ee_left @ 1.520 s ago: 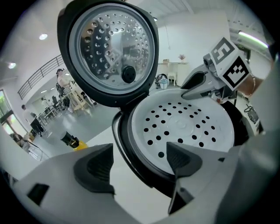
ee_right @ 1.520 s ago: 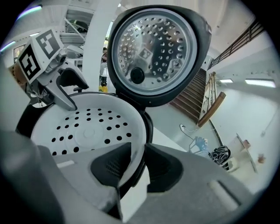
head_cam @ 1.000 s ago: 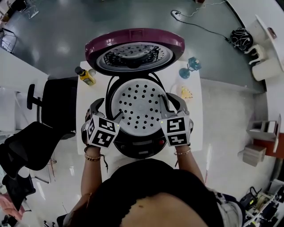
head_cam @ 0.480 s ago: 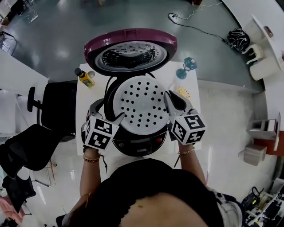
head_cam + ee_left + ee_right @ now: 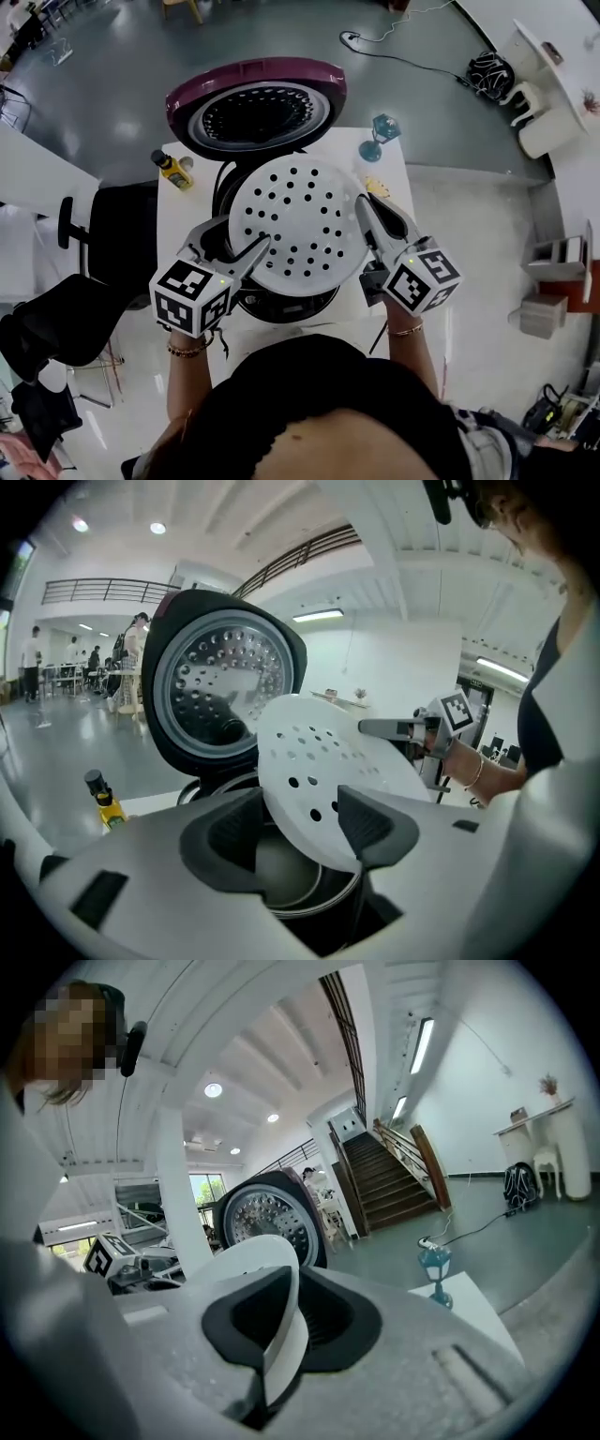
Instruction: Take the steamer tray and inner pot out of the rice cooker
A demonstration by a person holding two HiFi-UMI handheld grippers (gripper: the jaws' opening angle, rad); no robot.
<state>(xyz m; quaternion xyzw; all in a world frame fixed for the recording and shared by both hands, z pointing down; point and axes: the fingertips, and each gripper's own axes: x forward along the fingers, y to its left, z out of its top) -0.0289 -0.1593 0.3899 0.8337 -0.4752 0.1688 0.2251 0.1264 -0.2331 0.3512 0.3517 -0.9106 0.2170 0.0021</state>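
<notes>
The white perforated steamer tray hangs tilted above the open rice cooker, whose maroon lid stands up behind. My right gripper is shut on the tray's right rim; in the right gripper view the thin rim is squeezed between the pads of that gripper. My left gripper is at the tray's front-left edge with its jaws closing. In the left gripper view the tray passes between the jaws of this gripper, the left pad apart from it. Below sits the metal inner pot.
The cooker stands on a small white table. A yellow bottle is at its back left and a blue lamp-shaped ornament at its back right. Black chairs stand to the left of the table.
Both grippers have risen with the tray, which has come up off the cooker and tilted. The left gripper's jaws have narrowed around the tray's edge.
</notes>
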